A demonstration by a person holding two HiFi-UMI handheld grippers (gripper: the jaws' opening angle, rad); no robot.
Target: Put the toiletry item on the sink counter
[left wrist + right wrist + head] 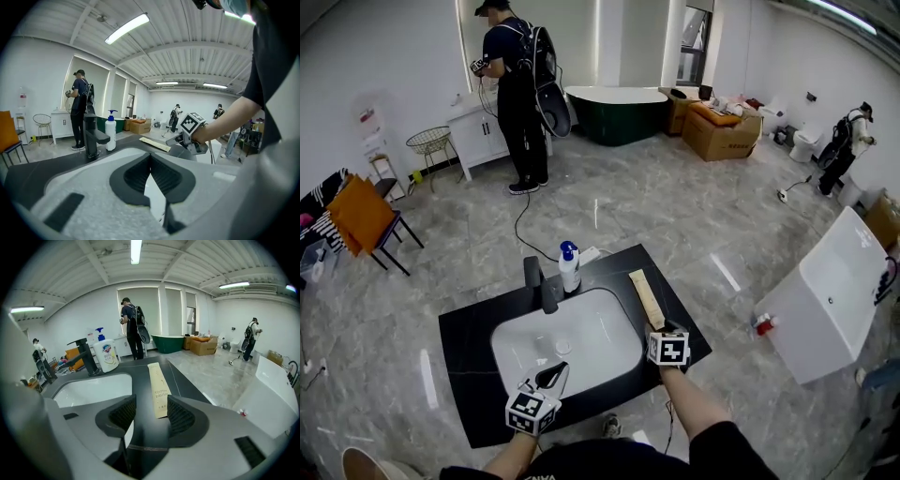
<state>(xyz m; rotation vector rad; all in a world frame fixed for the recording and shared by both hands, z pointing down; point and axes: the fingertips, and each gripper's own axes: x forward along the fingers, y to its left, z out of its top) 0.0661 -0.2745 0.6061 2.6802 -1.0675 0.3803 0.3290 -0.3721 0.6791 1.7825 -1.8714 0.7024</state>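
Note:
A tan paper toothbrush pack (648, 296) lies flat on the black sink counter (469, 347), to the right of the white basin (600, 328). My right gripper (660, 329) hovers just above the pack's near end, open. In the right gripper view the pack (157, 390) lies on the counter beyond the spread jaws of the right gripper (152, 411), untouched. My left gripper (555, 376) is over the basin's front rim. Its jaws meet at the tips, shut and empty, in the left gripper view (150, 157). That view also shows the pack (154, 144) and the right gripper (185, 137).
A black faucet (542, 281) and a white soap bottle (570, 269) with a blue pump stand behind the basin. A person (517, 94) stands at a white cabinet (478, 136) at the back. A loose white basin (830, 300) sits at the right, an orange chair (364, 217) at the left.

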